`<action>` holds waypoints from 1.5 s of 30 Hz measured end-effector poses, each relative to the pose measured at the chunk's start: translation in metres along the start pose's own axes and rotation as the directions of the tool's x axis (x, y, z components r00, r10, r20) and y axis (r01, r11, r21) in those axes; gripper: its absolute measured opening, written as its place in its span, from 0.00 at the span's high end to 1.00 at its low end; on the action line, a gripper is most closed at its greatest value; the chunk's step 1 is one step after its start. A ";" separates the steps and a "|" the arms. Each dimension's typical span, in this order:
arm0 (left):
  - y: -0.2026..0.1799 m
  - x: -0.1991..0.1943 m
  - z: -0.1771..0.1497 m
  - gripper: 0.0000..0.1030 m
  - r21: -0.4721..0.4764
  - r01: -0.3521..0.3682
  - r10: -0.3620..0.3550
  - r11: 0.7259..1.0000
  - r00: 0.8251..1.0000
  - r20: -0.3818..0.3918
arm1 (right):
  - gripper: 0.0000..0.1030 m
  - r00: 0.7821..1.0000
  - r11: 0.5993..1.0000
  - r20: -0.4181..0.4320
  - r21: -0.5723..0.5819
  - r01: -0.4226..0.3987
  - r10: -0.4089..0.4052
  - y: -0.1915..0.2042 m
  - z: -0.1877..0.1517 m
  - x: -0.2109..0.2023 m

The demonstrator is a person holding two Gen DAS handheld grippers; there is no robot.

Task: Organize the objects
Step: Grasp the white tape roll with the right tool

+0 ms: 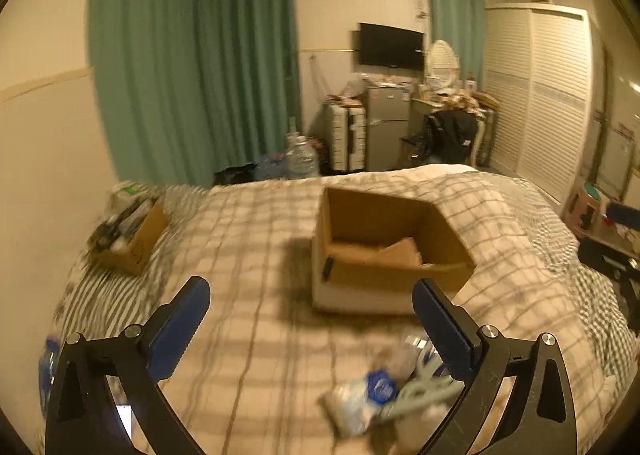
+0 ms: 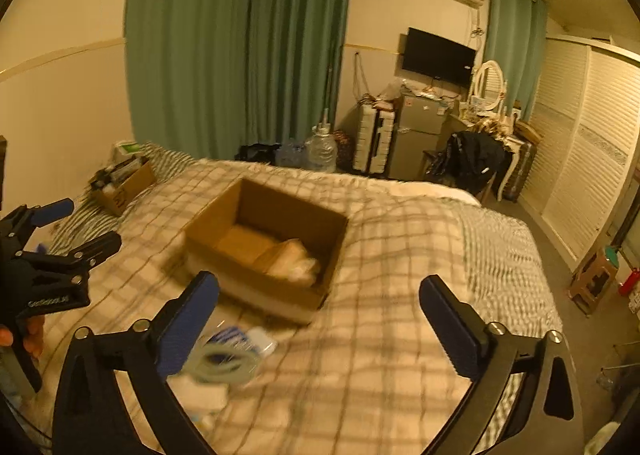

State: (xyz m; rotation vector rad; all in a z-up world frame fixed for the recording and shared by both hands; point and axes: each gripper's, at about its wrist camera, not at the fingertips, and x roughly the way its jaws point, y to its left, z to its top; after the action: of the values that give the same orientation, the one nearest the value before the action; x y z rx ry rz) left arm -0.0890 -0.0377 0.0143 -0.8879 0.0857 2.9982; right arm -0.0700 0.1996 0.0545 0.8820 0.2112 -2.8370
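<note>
Ahead of both my grippers lies the bed [image 1: 260, 275], its checked quilt filling most of each wrist view. On it, straight beyond my left gripper [image 1: 312, 311] and a little toward its right finger, sits the open cardboard box [image 1: 384, 239]; from my right gripper [image 2: 320, 303] the same box [image 2: 264, 243] lies ahead and toward the left finger, with a pale wrapped bundle [image 2: 296, 259] inside. A smaller carton [image 1: 132, 231] stuffed with items rests far off to the left, near the wall. Both of my grippers are spread wide with nothing between the blue pads. Close under my left gripper's right finger lies a blurred heap of small packets [image 1: 372, 391]; in the right wrist view a roll of tape [image 2: 220, 363] shows just beside the left finger. My left gripper [image 2: 52, 247] also shows at the right view's left edge.
</note>
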 end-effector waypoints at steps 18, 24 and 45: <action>0.040 0.019 -0.102 0.00 -0.110 -0.118 0.099 0.987 0.982 -0.164 | 0.00 0.934 0.982 -0.303 0.040 -0.187 0.190 0.090 -0.091 0.090; 0.037 0.020 -0.104 0.00 -0.101 -0.115 0.096 0.988 0.980 -0.176 | 0.01 0.890 0.969 -0.385 0.099 -0.224 0.245 0.097 -0.106 0.117; -0.027 0.016 -0.100 0.00 -0.017 0.017 -0.021 1.000 0.974 -0.225 | 0.21 0.973 0.979 -0.110 0.039 -0.202 0.205 0.055 -0.068 0.032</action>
State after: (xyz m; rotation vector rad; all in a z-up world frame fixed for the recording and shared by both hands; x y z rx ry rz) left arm -0.0470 -0.0169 -0.0796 -1.2199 0.0571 2.8713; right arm -0.0480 0.1545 -0.0242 1.0100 0.0890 -2.6099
